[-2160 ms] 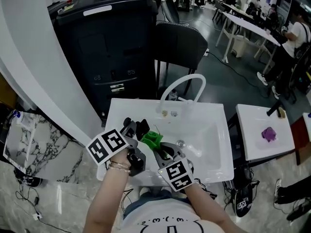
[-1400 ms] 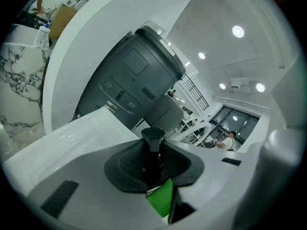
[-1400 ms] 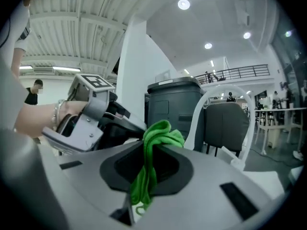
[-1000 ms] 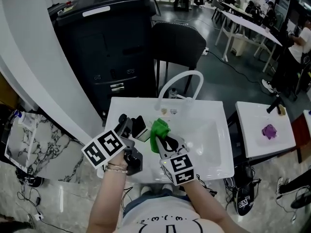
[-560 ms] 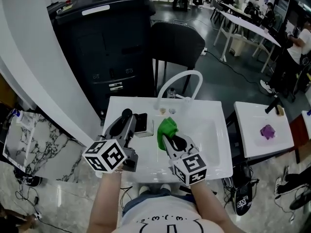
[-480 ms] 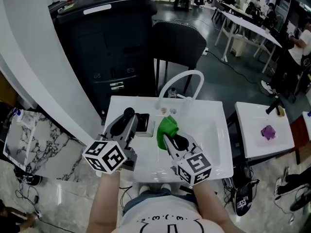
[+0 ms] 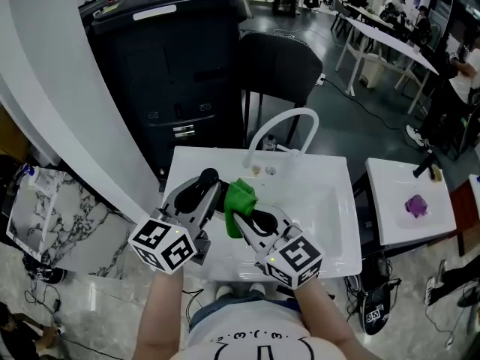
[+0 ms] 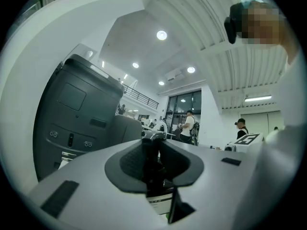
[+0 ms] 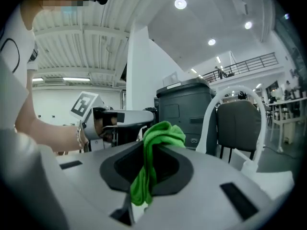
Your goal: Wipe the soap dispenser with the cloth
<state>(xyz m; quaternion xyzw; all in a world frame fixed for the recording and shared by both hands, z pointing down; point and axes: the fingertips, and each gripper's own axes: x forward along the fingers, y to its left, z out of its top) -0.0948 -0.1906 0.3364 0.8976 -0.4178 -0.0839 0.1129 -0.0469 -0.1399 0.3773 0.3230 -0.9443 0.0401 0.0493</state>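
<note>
While the left gripper (image 8: 154, 153) pinched the dark soap dispenser (image 8: 160, 202) in its fingers, the right gripper (image 9: 148, 171) pinched the green cloth (image 9: 163, 133) close beside it, over the white sink (image 7: 326, 201).

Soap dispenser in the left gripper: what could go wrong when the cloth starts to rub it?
1. The soap dispenser sits in the left gripper above the sink; a hard push from the cloth might twist it loose and drop it.
2. The right gripper pinches only a fold of the cloth, so rubbing could pull it out.
</note>
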